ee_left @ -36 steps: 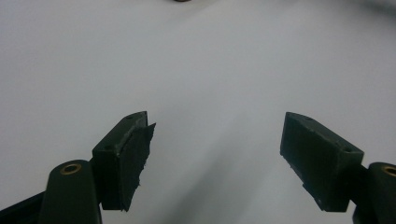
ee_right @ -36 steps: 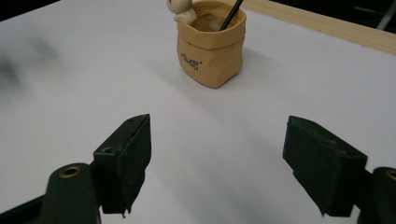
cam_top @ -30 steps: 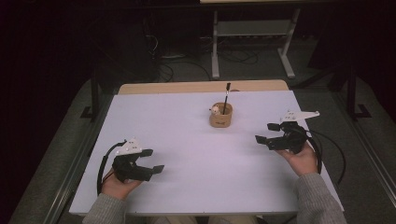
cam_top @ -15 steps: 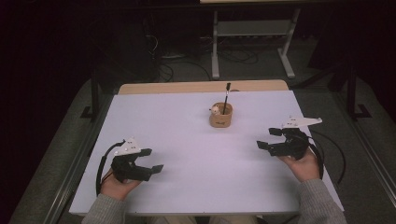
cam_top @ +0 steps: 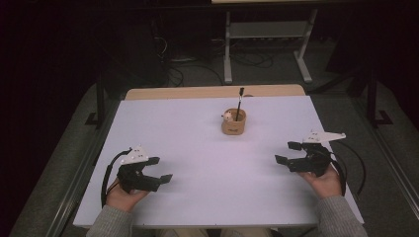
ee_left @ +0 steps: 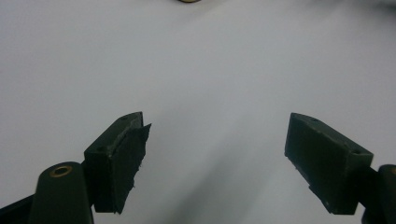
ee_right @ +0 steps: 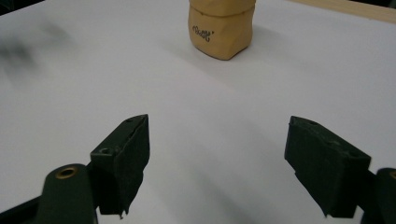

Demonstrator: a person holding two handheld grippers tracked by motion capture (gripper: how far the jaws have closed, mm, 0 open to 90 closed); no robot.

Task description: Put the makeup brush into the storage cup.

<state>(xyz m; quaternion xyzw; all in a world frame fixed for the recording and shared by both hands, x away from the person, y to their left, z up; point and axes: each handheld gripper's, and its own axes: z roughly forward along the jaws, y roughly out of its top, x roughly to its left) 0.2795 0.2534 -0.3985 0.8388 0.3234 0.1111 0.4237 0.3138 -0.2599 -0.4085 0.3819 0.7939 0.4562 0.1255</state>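
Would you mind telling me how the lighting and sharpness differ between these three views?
High view: white tabletop brightly lit, surroundings dark. Left gripper view: even, soft shadows between the open jaws. Right gripper view: tan lettered cup sharp, a blurred dark smudge at upper left.

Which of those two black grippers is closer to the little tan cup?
The right gripper. It sits nearer the tan cup, which it faces; the left gripper rests farther off, near the table's front left.

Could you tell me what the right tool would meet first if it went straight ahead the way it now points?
Probably the tan, rounded holder, which stands ahead of the open right tool with bare white table between; the exact line is uncertain.
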